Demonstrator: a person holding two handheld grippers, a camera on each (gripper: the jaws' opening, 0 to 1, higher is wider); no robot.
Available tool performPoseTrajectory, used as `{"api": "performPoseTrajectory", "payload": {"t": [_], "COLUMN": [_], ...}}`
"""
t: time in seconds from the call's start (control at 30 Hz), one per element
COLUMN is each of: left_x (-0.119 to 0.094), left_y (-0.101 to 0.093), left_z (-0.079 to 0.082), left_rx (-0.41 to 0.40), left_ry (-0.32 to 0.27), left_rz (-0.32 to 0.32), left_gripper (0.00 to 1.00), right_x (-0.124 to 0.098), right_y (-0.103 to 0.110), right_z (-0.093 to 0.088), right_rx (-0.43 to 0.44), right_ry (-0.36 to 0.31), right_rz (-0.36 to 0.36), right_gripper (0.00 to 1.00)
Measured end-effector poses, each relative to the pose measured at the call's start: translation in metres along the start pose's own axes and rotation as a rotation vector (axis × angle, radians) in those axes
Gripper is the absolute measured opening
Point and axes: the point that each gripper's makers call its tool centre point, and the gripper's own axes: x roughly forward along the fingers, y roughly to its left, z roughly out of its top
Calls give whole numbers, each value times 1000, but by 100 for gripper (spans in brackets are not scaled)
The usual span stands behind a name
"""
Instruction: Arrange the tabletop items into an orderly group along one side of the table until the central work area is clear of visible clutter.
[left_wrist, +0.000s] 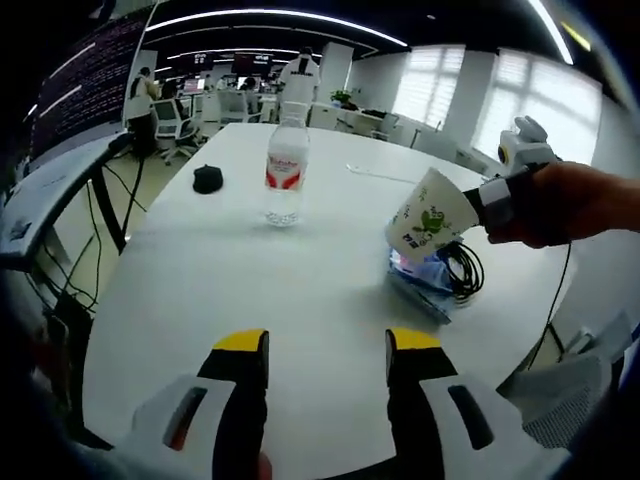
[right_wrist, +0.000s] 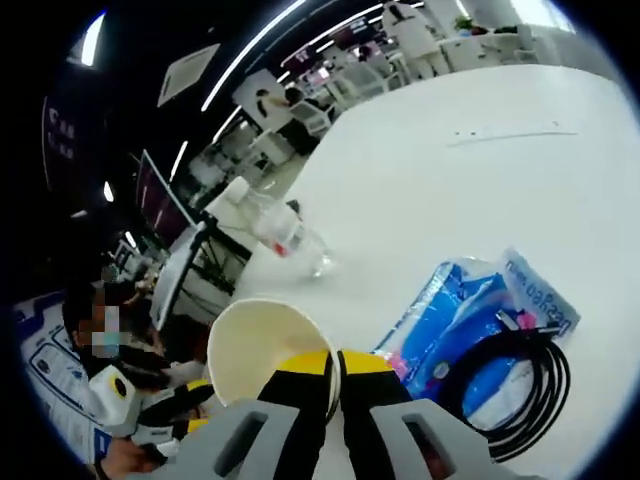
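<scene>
1. Nearest us, our left gripper (left_wrist: 327, 345) hangs over bare white table (left_wrist: 300, 280) — jaws spread, nothing between them.
2. Moving rightward: black puck-like thing (left_wrist: 207, 179), then the water bottle (left_wrist: 285, 170) standing upright mid-table.
3. Further right, the paper cup (left_wrist: 428, 217) is tilted, its rim pinched by our right gripper (right_wrist: 334, 362), just above the blue packet (right_wrist: 470, 310) and coiled black cable (right_wrist: 520, 385).
4. To do this well, we'd level the cup first and set it upright beside the packet — not on the cable.
</scene>
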Motion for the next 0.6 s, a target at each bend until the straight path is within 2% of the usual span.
{"api": "performPoseTrajectory", "payload": {"t": [0.1, 0.2, 0.3, 0.43, 0.6], "left_x": [0, -1, -1, -3, -3], "left_y": [-1, -3, -5, -6, -6], "left_z": [0, -1, -2, -2, -5], "left_rx": [-2, -6, -8, -4, -8], "left_ry": [-3, 0, 4, 6, 15], "left_rz": [-3, -9, -16, -22, -26], "left_gripper": [47, 48, 49, 49, 49], "right_x": [2, 15, 21, 41, 57], "right_y": [2, -2, -2, -17, -13], "right_z": [7, 22, 25, 44, 50], "right_rx": [5, 27, 29, 51, 67], "right_ry": [-12, -25, -24, -20, -21], "right_rz": [-12, -23, -33, -78, -85], "right_gripper": [0, 0, 0, 0, 0]}}
